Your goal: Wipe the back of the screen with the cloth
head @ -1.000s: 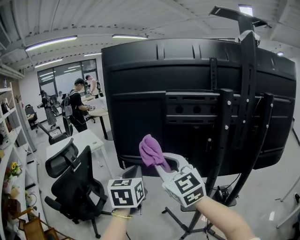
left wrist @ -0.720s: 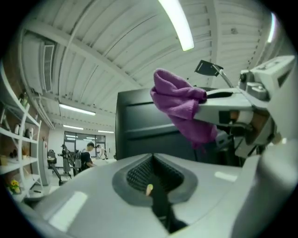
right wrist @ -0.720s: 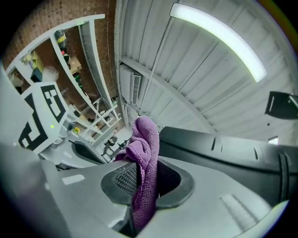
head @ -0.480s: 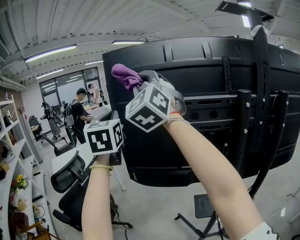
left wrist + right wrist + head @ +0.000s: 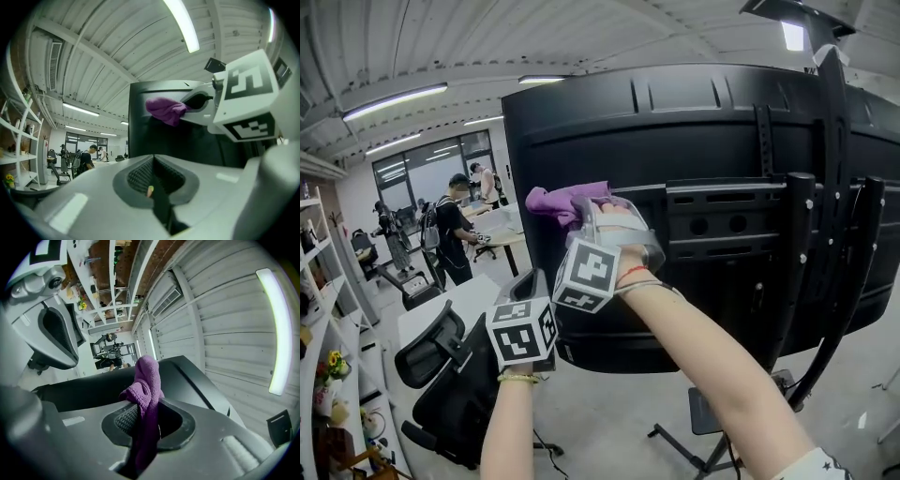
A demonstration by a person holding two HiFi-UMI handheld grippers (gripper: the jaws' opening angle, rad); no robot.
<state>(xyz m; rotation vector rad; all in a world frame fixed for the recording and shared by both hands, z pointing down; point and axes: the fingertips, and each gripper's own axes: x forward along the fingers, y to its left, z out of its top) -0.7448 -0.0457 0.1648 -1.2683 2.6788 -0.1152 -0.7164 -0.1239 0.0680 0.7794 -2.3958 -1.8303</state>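
Purple cloth clamped in right tongs, protruding left of them, against upper-left back of screen, left tongs closed, empty, lower left.

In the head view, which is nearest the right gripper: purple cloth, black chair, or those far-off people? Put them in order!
1. The purple cloth, held by the right gripper.
2. The black chair, lower left.
3. The people, far left.

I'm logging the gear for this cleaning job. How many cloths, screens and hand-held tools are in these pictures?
cloth: 1
screen: 1
tools: 2, the left tool and the right tool
Total: 4
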